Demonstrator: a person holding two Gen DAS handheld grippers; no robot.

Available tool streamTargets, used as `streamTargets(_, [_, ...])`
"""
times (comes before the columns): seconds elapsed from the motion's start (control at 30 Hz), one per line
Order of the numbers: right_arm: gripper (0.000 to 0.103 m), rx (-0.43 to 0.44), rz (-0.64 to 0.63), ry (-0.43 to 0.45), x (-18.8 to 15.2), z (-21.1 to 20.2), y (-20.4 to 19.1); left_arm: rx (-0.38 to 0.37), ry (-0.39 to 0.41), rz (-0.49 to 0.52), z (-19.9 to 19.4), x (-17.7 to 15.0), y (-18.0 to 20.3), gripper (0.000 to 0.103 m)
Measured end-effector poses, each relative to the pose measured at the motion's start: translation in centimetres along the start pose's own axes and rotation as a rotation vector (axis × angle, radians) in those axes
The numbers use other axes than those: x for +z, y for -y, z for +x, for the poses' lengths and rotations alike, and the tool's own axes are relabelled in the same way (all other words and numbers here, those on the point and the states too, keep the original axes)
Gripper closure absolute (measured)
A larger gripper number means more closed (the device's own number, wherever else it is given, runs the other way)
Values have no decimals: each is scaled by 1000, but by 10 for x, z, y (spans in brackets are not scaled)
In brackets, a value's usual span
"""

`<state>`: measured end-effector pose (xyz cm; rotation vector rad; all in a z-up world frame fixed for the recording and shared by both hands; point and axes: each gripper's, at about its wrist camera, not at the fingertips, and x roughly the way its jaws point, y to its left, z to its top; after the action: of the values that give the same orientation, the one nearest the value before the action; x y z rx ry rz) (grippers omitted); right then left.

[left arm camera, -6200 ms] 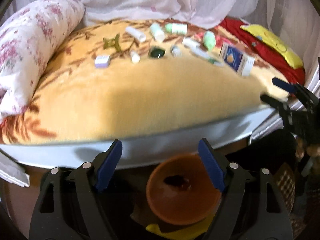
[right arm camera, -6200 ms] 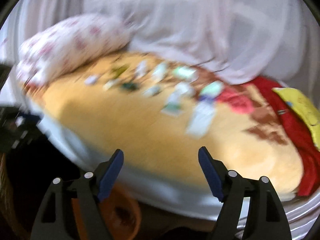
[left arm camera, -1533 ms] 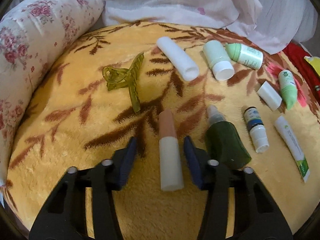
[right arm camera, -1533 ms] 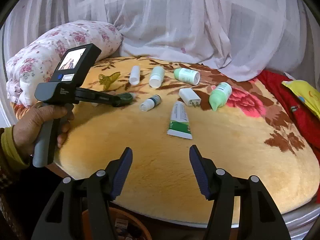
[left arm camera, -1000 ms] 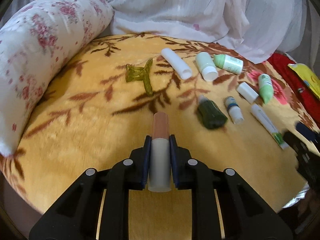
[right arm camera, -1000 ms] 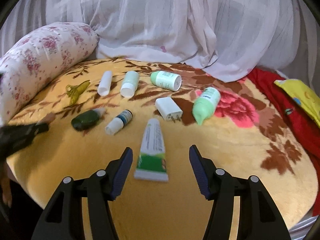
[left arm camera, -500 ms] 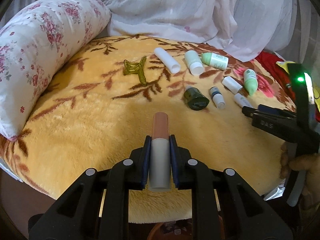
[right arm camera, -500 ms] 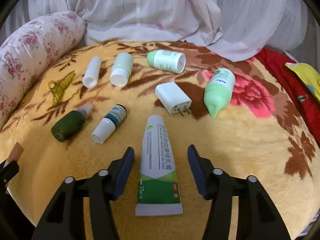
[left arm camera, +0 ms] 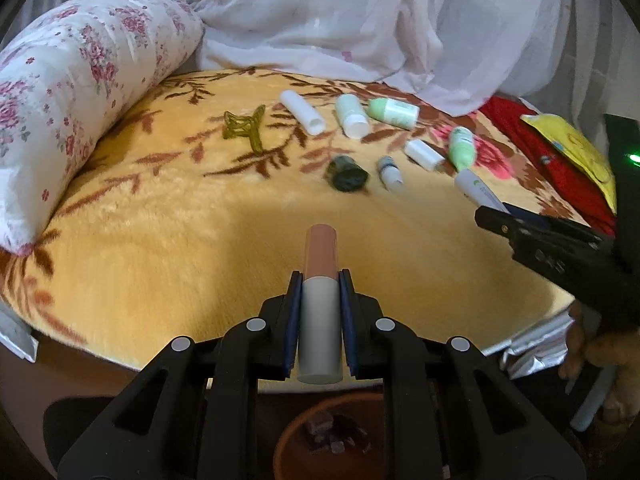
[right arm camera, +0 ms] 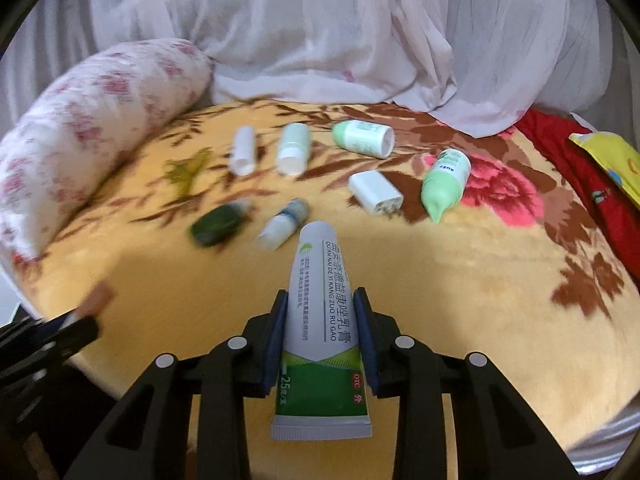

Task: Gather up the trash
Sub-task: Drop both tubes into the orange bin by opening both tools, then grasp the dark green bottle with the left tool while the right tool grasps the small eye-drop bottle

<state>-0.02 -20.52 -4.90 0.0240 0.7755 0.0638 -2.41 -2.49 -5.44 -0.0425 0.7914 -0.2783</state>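
Already both tools were loaded. The left gripper (left arm camera: 319, 320) was clamped on a pink-and-white tube (left arm camera: 320, 300), its long axis running straight out along the fingers, pink end away. Directly beneath and nearer sat the terracotta bowl (left arm camera: 292, 440), holding a few scraps; by my reading that was the drop, and this hand was the closer one. The right gripper (right arm camera: 320, 340) had just been closing and now pinched the green-and-white ointment tube (right arm camera: 322, 320) across its width, crimped tail toward the camera, cap pointing far.

Out on the yellow blanket (right arm camera: 480, 300), farther off, lay the dark green bottle (right arm camera: 216, 226), a small dropper bottle (right arm camera: 282, 224), the white charger plug (right arm camera: 374, 192) and a green hair claw (left arm camera: 244, 130). Nothing blocked the way down to the bowl; the right gripper's dark body (left arm camera: 560, 256) hung at the far right, well apart.
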Motion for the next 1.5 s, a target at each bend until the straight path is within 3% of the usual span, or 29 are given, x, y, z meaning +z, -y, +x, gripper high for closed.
streamTargets(0.17, [70,74,-60,-24,-40,-47,-23,-46,-56,19,-16,-28,12,85])
streamTargets(0.3, [70,143,-54,-120,-83,-63,-34,-72,-103,29,-27,-53,16,85])
streamTargets(0.5, [70,163,-37,-217,-128,-65,-44,-75,-157,48,-37,-79,22,85])
streamTargets(0.8, [67,187,-66,-317,-163,-69,-53,-105,-250,92,-40,-107,30,84])
streamTargets(0.83, [53,185,-59,-311,-164,-71,-52,-104,-250,94,-43,-107,30,75])
streamTargets(0.87, [48,175,-56,-305,-163,-73,-49,-95,-245,95,-45,-107,29,67])
streamTargets(0.9, [47,171,-51,-297,-162,-74,-47,-81,-229,91,-48,-105,27,51])
streamTargets(0.93, [47,164,-46,-284,-161,-76,-45,-65,-202,83,-53,-103,24,41])
streamTargets(1.03, [47,116,-59,-245,-154,-79,-39,-46,-170,75,-57,-95,19,38])
streamTargets(1.3, [47,88,-41,-153,-117,-74,-20,-29,-135,52,-42,-66,12,38])
streamTargets(1.5, [47,42,-40,-37,-65,-57,-14,-2,-32,42,-15,-6,11,38])
